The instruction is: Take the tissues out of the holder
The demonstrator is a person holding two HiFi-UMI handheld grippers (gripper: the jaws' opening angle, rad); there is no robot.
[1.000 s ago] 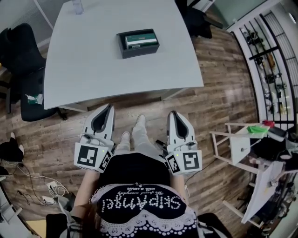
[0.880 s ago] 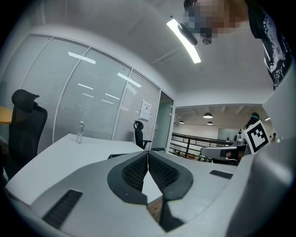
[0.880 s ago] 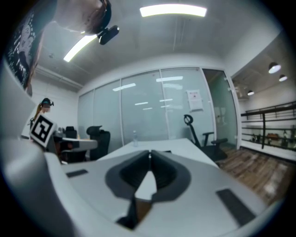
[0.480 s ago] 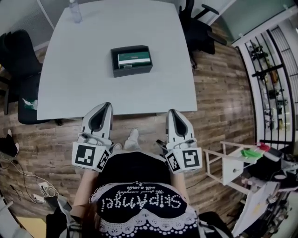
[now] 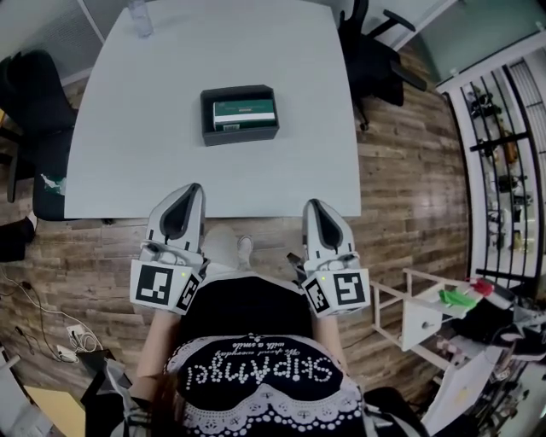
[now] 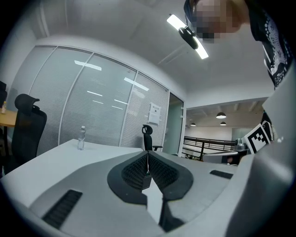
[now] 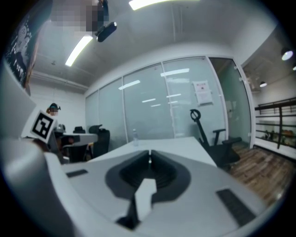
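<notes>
**Both grippers shut and empty at the near edge**

Underneath everything, a brown wooden plank floor point(image 5: 409, 171). Standing on it, a large pale grey rectangular worktop point(image 5: 153, 162). Drawn up at the left edge, a black office chair point(image 5: 30, 94); beyond the far right corner, a second black office chair point(image 5: 375, 51).

At the near edge, toward its left end, the white left gripper point(image 5: 193, 189) with its dark-lined nose. Closed tight, the ribbed inner faces meeting in a thin line in the left gripper view, nothing between them. Toward the right end of the same edge, well apart from the first, the matching right gripper point(image 5: 313, 206). Likewise closed on nothing, as seen in the right gripper view.

Near the middle of the worktop, well apart from both grippers, a dark grey open-topped rectangular holder point(image 5: 241, 135). Lying flat inside it, a green-and-white pack of tissues point(image 5: 245, 112). Upright near the far left corner, a small clear plastic bottle point(image 5: 141, 17).
</notes>
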